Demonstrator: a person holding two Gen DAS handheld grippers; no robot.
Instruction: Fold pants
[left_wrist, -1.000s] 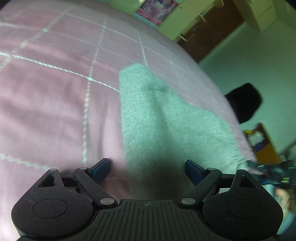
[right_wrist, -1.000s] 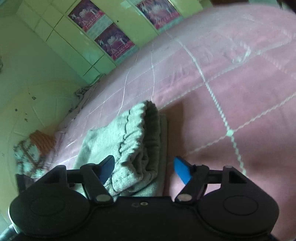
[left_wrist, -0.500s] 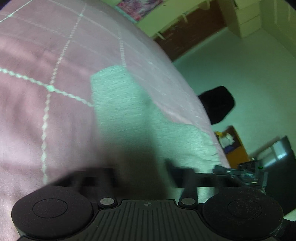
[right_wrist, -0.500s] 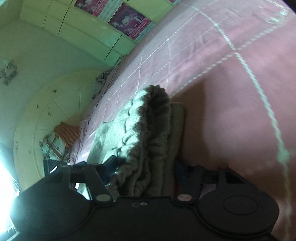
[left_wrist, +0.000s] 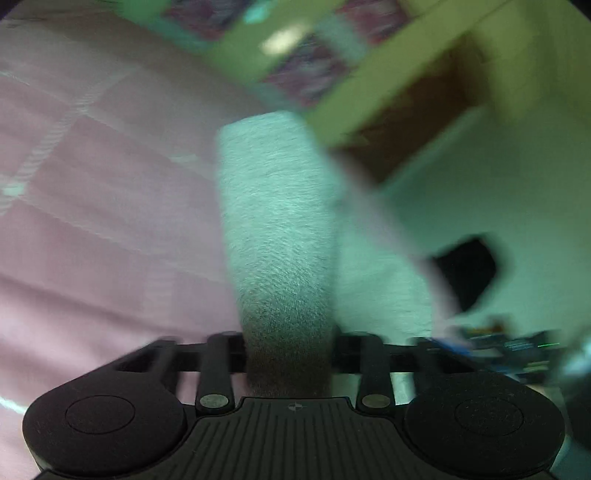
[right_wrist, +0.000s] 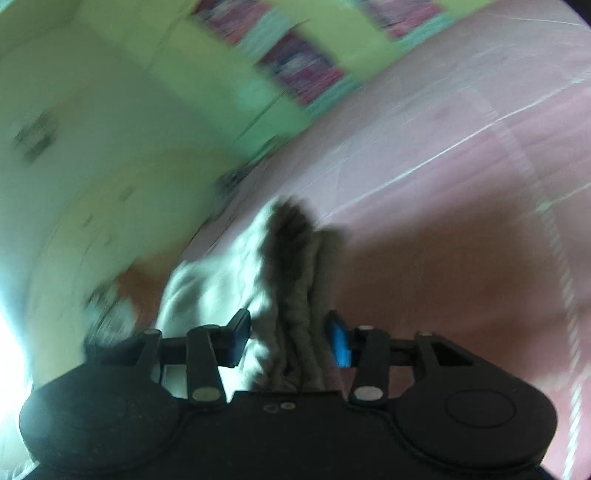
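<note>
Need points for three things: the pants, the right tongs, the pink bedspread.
pants (left_wrist: 280, 229): left wrist view, middle of the leg stretching away from the camera.
right tongs (right_wrist: 291, 341): right wrist view, midway between the blue pads, closed on the bunched fabric.
pink bedspread (right_wrist: 461, 236): right wrist view, bare checked patch beside the pants.

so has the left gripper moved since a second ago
Yes. The left gripper has shut on the pants and lifted them off the pink bedspread, tilting up toward the green wall.

pink bed cover (left_wrist: 110, 221), pale grid lines; grey-green pants (left_wrist: 380, 280) partly resting on it.
</note>
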